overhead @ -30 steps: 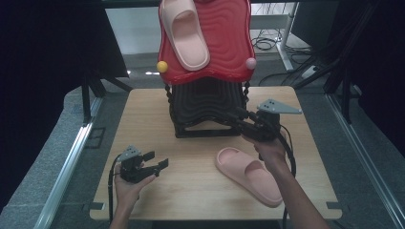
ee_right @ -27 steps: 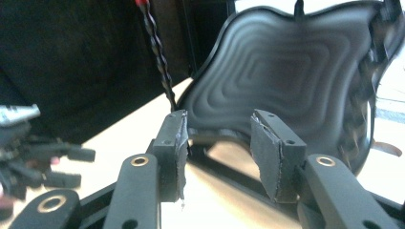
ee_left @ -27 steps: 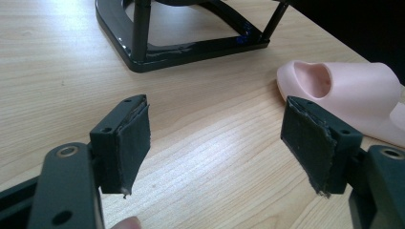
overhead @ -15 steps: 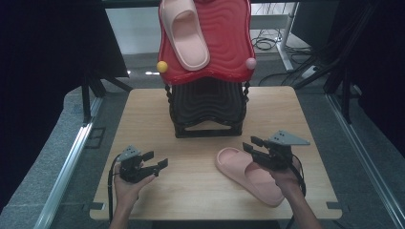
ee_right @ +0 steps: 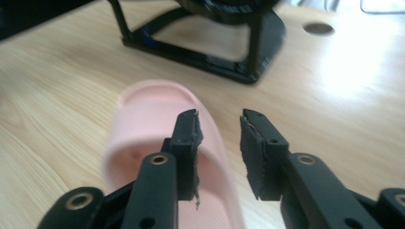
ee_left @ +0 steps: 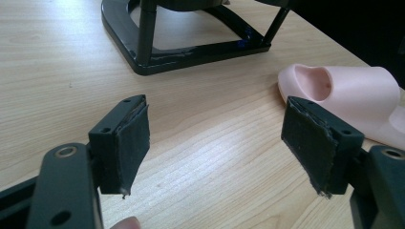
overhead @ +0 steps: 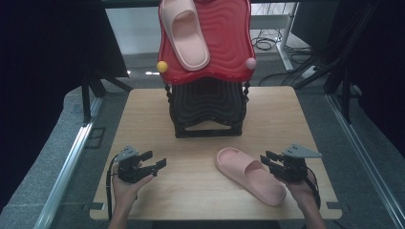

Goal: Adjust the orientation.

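Black rack point(overhead: 207, 110) behind pink slipper point(overhead: 251, 174)

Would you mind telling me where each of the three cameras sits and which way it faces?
High view: above the person's side, looking forward and down on the table; both forearms, the left gripper and right gripper show.
Left gripper view: rides on the left gripper, looking past its wide-apart jaws across the wood.
Right gripper view: rides on the right gripper, jaws narrowly apart over the slipper's edge.
Shared: the pink slipper and the black rack base.
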A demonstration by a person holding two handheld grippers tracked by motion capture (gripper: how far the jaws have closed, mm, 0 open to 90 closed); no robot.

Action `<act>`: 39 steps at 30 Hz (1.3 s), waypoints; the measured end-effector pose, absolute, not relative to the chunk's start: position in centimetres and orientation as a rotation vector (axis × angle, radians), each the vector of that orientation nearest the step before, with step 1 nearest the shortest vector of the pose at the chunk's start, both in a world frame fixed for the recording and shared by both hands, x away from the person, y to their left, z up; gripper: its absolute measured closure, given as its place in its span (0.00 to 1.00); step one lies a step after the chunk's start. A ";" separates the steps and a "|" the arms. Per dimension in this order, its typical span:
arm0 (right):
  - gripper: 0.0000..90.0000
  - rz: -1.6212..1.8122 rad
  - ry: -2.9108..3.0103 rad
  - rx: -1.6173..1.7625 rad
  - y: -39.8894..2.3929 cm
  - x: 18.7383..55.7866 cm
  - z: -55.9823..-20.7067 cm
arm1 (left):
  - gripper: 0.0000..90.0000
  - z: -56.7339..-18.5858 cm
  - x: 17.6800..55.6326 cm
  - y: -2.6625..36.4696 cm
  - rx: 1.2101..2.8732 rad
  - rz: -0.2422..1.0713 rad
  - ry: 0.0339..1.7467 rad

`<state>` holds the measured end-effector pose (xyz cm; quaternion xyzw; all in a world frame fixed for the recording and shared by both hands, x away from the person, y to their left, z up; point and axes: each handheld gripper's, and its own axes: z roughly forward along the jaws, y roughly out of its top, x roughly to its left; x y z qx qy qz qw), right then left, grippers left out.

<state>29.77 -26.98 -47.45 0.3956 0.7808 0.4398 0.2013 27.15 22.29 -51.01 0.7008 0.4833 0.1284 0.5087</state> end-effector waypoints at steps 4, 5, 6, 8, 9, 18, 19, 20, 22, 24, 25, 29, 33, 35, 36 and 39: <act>0.91 1.135 2.188 1.149 -29.1 29.7 -48.6 | 0.28 -51.1 27.2 22.2 1.693 0.305 1.165; 0.94 1.108 2.194 1.157 -29.5 29.8 -48.9 | 0.28 -51.1 27.2 22.2 1.696 0.307 1.164; 0.96 1.088 2.203 1.161 -29.9 29.8 -49.2 | 0.28 -51.1 27.3 22.1 1.698 0.307 1.164; 0.98 1.067 2.223 1.173 -30.5 30.0 -49.8 | 0.28 -51.2 27.3 22.0 1.699 0.305 1.165; 0.99 1.052 2.229 1.180 -30.8 30.1 -50.0 | 0.28 -51.2 27.3 22.0 1.700 0.304 1.164; 1.00 0.951 2.294 1.206 -31.7 29.8 -51.6 | 0.28 -51.4 27.3 21.4 1.724 0.298 1.155; 1.00 0.942 2.301 1.203 -31.7 29.7 -51.7 | 0.28 -51.4 27.3 21.4 1.725 0.298 1.155; 1.00 0.932 2.308 1.198 -31.7 29.6 -51.8 | 0.28 -51.5 27.3 21.3 1.728 0.298 1.152; 1.00 0.923 2.323 1.188 -31.7 29.4 -52.0 | 0.28 -51.5 27.4 21.2 1.730 0.297 1.151; 1.00 0.915 2.344 1.179 -31.6 29.2 -52.2 | 0.28 -51.6 27.4 21.1 1.734 0.294 1.150; 1.00 0.911 2.355 1.172 -31.5 29.0 -52.2 | 0.28 -51.7 27.4 21.1 1.735 0.291 1.151; 1.00 0.907 2.398 1.136 -30.7 28.3 -52.2 | 0.28 -51.9 27.5 20.8 1.745 0.285 1.151; 1.00 0.900 2.440 1.108 -30.0 27.7 -52.3 | 0.28 -51.9 27.5 20.7 1.748 0.284 1.148; 1.00 0.909 2.460 1.098 -29.7 27.3 -52.2 | 0.28 -51.9 27.5 20.6 1.748 0.284 1.148; 1.00 0.918 2.472 1.088 -29.5 27.0 -52.2 | 0.28 -51.9 27.5 20.6 1.747 0.284 1.148; 1.00 0.929 2.522 1.039 -28.4 26.3 -52.3 | 0.28 -51.9 27.5 20.5 1.751 0.284 1.148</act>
